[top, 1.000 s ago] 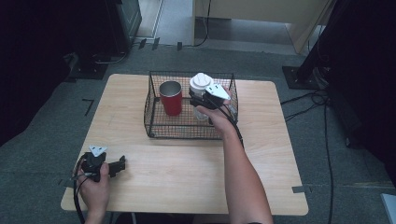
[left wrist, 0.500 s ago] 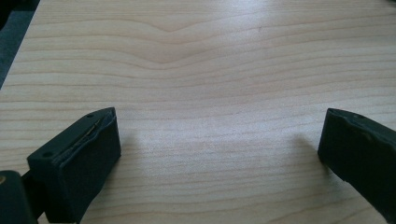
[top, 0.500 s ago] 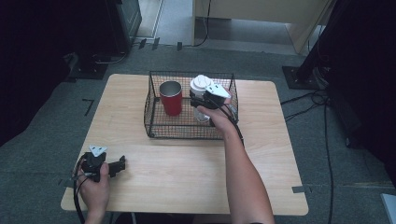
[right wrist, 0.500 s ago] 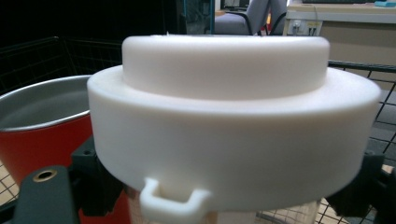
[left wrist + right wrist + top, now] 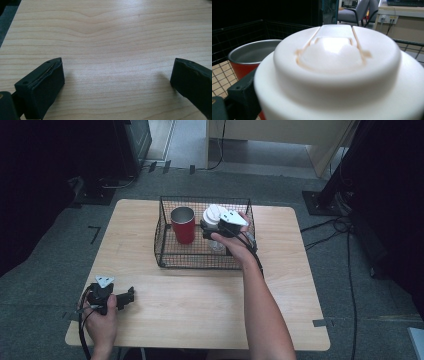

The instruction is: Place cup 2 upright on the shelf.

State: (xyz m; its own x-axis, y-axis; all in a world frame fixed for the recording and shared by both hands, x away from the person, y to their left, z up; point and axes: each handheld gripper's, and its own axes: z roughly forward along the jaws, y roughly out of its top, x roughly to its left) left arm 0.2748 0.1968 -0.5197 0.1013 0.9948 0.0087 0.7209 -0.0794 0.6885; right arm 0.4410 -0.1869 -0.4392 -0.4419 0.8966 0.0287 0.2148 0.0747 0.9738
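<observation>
The wooden table (image 5: pixel 200 305) carried a wire basket (image 5: pixel 165 255) toward its far side, likely there to keep drinkware together. Inside stood a red cup (image 5: pixel 183 225), upright and out of the way. Just beside it, the right gripper (image 5: pixel 216 226) was clenched on a white lidded cup (image 5: pixel 337 65), held upright within the basket. The left gripper (image 5: pixel 117 80) rested idle near the table's near corner, jaws wide apart.
</observation>
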